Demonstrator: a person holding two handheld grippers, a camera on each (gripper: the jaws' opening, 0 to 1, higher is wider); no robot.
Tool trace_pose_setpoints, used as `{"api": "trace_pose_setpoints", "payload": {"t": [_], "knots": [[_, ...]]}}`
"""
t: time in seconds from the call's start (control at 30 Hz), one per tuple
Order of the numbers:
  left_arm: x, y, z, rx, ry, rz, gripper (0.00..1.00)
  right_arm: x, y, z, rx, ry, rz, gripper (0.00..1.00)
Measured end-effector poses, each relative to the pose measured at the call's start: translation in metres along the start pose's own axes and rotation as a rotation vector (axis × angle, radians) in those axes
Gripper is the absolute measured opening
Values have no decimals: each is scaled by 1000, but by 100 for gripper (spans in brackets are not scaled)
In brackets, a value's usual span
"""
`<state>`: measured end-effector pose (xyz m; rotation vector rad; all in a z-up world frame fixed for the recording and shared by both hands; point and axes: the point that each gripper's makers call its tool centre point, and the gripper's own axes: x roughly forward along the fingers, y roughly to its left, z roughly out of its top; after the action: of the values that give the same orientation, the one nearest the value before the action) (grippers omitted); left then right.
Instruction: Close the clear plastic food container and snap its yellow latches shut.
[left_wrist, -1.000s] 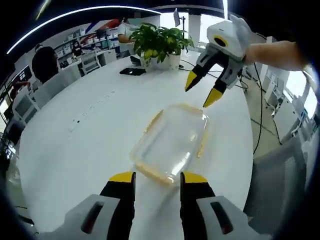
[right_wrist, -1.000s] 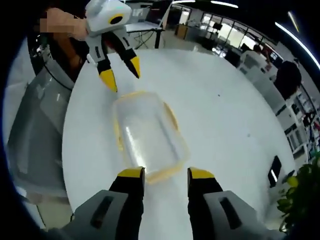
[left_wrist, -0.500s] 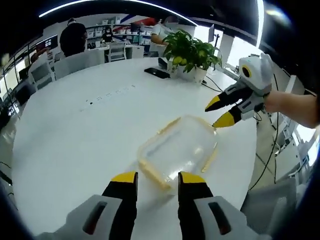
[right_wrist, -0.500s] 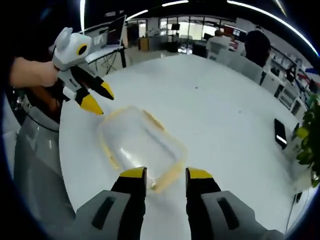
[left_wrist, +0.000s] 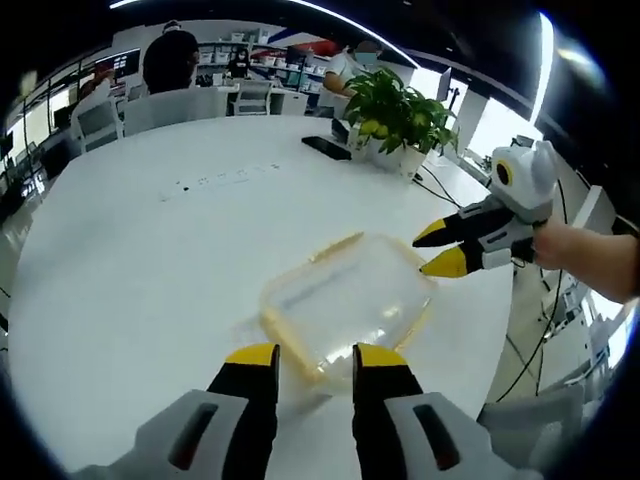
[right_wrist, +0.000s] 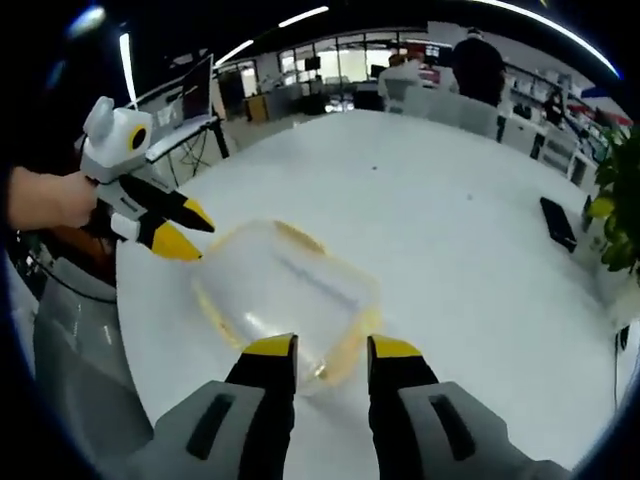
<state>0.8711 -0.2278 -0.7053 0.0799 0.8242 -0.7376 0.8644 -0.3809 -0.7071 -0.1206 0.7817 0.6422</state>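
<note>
The clear plastic container (left_wrist: 345, 298) lies on the white table (left_wrist: 140, 250) with its lid seemingly on and yellow latches (left_wrist: 334, 246) splayed out along its edges. My left gripper (left_wrist: 312, 358) is open, its jaws just short of the container's near end. My right gripper (left_wrist: 440, 249) comes in from the right, open, tips beside the far corner. In the right gripper view the container (right_wrist: 285, 290) lies just ahead of my open right gripper (right_wrist: 331, 348), and the left gripper (right_wrist: 186, 232) hovers at its far left end.
A potted plant (left_wrist: 395, 108) and a dark phone (left_wrist: 327, 148) sit farther back on the table. Chairs and people are beyond the far edge. The table's rim (right_wrist: 150, 370) runs close to the container, with a grey chair (right_wrist: 70, 330) below it.
Both views have swung round with the hands. Each gripper has come lower and closer to its end of the container. The container lies where it was, and both grippers stay open.
</note>
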Motion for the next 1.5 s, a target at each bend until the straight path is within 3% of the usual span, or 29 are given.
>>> {"api": "trace_pose_setpoints", "payload": {"t": [0.4, 0.53, 0.83, 1.5], "knots": [[3, -2, -6, -59, -2, -11, 19, 3, 2, -1, 78, -27, 7, 24], [5, 0, -7, -66, -8, -3, 18, 3, 2, -3, 151, -37, 3, 24], [7, 6, -7, -189, -43, 53, 14, 5, -1, -4, 293, -56, -29, 23], [8, 9, -6, -230, -46, 83, 14, 6, -3, -6, 380, -76, -63, 23]]}}
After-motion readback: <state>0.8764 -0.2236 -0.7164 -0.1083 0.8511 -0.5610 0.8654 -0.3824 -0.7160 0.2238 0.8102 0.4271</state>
